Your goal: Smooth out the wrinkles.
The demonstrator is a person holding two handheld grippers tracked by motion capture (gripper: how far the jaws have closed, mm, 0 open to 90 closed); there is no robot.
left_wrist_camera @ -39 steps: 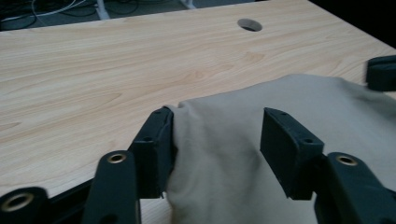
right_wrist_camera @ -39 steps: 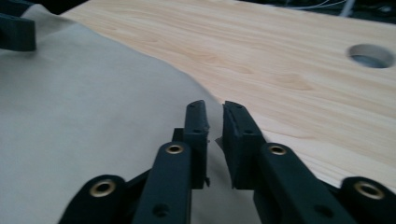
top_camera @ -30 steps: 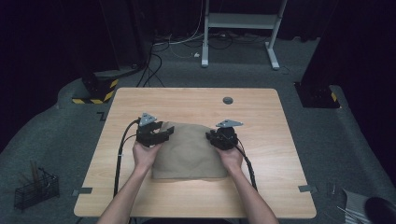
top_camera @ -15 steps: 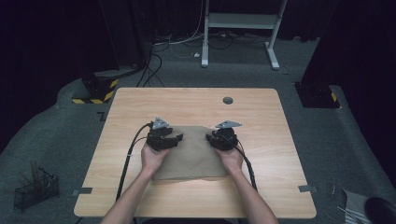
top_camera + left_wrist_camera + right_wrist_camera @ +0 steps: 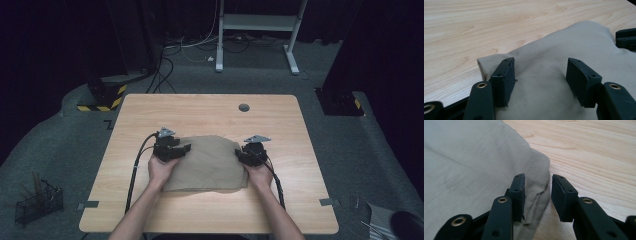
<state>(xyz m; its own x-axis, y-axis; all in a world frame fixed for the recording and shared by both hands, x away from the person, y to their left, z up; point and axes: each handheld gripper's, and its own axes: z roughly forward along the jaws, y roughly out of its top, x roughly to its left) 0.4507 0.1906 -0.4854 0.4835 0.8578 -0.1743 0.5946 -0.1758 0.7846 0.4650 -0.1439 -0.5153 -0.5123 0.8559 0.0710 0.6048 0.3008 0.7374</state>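
Observation:
A folded tan cloth (image 5: 210,162) lies flat in the middle of the wooden table (image 5: 200,112). My left gripper (image 5: 172,149) rests on the cloth's left edge. In the left gripper view its jaws (image 5: 541,75) stand wide apart on the cloth (image 5: 554,50), have just opened a little wider, and pinch nothing. My right gripper (image 5: 248,152) is at the cloth's right edge. In the right gripper view its jaws (image 5: 537,192) straddle the folded hem (image 5: 541,187), one pad on the fabric and one over bare wood. They have just been opening, and a gap shows around the hem.
A round cable hole (image 5: 244,107) sits near the table's far edge. On the floor a wire basket (image 5: 37,202) stands at the left, a yellow-black striped base (image 5: 102,95) at the back left, and a white desk frame (image 5: 257,22) behind the table.
My left gripper has moved right and down onto the cloth's left edge. My right gripper has shifted right to the cloth's right edge. The cloth lies as before.

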